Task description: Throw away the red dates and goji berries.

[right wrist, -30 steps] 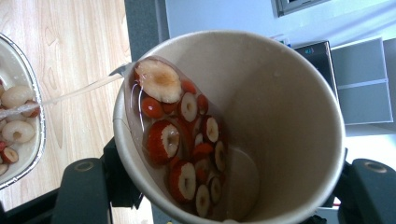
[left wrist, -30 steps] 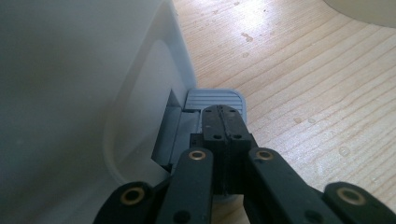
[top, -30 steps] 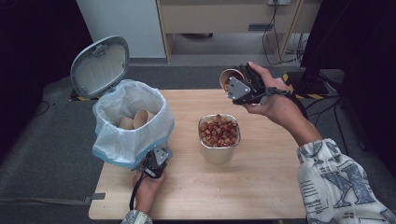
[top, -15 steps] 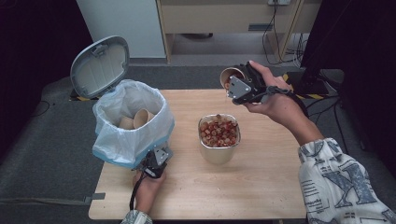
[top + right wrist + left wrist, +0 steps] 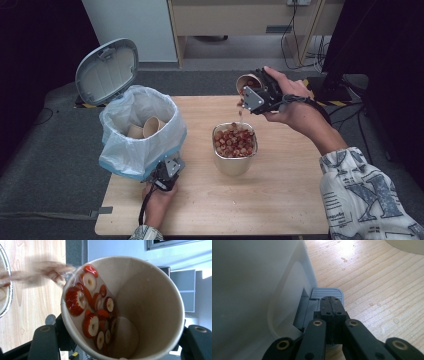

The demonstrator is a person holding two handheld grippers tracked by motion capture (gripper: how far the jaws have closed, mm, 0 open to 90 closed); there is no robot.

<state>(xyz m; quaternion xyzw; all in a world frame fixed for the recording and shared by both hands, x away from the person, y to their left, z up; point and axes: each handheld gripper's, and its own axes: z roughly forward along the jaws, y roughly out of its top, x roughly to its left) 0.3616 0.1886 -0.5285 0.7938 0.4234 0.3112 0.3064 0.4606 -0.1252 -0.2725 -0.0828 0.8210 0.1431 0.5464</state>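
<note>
My right gripper (image 5: 251, 91) is shut on a brown paper cup (image 5: 246, 81), tipped on its side above the metal pot (image 5: 234, 162). Red and white fruit slices (image 5: 92, 312) slide in liquid toward the cup's lip (image 5: 65, 290), and some fall toward the pot, which holds several like slices (image 5: 234, 142). My left gripper (image 5: 167, 171) is low at the foot of the white pedal bin (image 5: 137, 150). Its jaws are shut tip to tip (image 5: 331, 302) and rest on the bin's grey pedal (image 5: 329, 293). The bin's lid (image 5: 106, 70) stands open.
The bin is lined with a blue and white bag (image 5: 165, 112) and holds used paper cups (image 5: 146, 127). The wooden table (image 5: 280, 200) has small drops on it near the pedal (image 5: 373, 304). A cabinet (image 5: 235, 20) and cables (image 5: 295, 30) stand beyond the far edge.
The right hand has tilted the cup further, and fruit slices with liquid now spill from it toward the pot. The left gripper has stayed on the pedal.
</note>
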